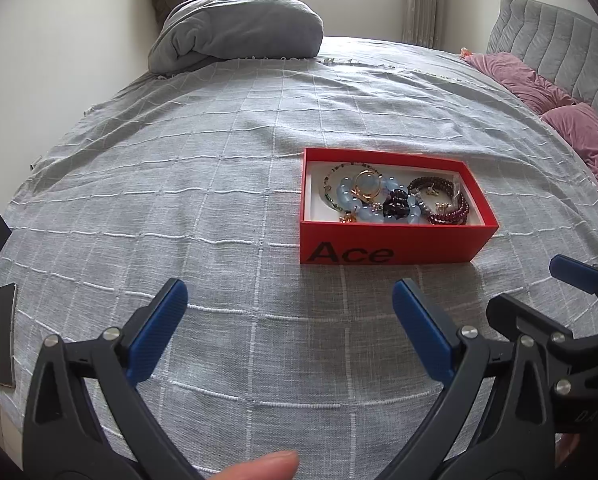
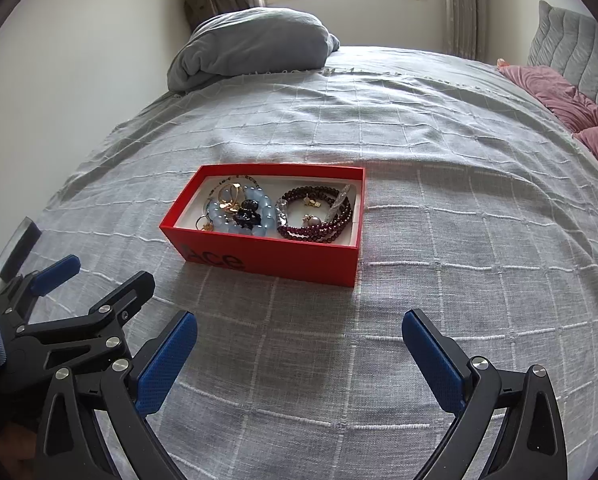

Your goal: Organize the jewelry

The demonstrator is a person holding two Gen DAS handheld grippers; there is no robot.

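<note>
A red box (image 1: 391, 246) marked "Ace" sits on the grey bedspread, also in the right wrist view (image 2: 275, 258). It holds a pale blue bead bracelet (image 1: 345, 196), a gold ring piece (image 1: 367, 186), a dark charm (image 1: 397, 204) and a maroon bead bracelet (image 1: 451, 210), which also shows in the right wrist view (image 2: 319, 234). My left gripper (image 1: 290, 294) is open and empty, short of the box. My right gripper (image 2: 299, 326) is open and empty, near the box's front. Each gripper shows at the edge of the other's view.
A folded grey duvet (image 1: 239, 30) lies at the far end under the window. Pink pillows (image 1: 579, 128) and a grey headboard (image 1: 559, 44) are at the right. Dark objects (image 1: 3, 332) lie at the bed's left edge.
</note>
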